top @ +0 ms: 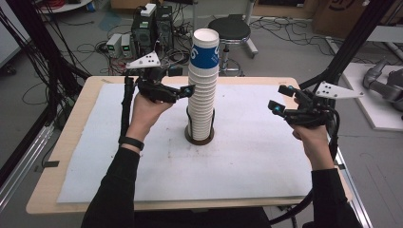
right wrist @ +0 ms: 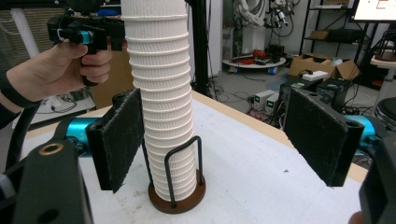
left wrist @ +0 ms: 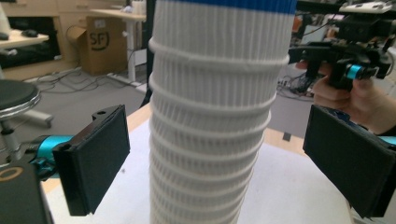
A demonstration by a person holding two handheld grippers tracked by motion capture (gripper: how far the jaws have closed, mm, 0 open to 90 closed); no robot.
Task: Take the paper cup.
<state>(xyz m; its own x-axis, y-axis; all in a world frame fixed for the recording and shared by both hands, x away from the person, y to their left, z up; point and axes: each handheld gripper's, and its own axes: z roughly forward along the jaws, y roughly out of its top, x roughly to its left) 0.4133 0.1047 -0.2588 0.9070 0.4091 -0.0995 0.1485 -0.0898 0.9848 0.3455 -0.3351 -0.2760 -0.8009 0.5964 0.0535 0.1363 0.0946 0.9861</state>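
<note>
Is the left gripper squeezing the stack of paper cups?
No, in the left gripper view the two black pads stand apart from the stack of paper cups, with a gap on each side.

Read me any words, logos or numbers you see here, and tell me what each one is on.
"SF": on the brown cardboard box on the floor, seen in the left gripper view.
White mark, perhaps "6", cut off: on the blue band of the top paper cup in the high view; not surely readable.
Monitor screen in the right gripper view: text too small to read.
</note>
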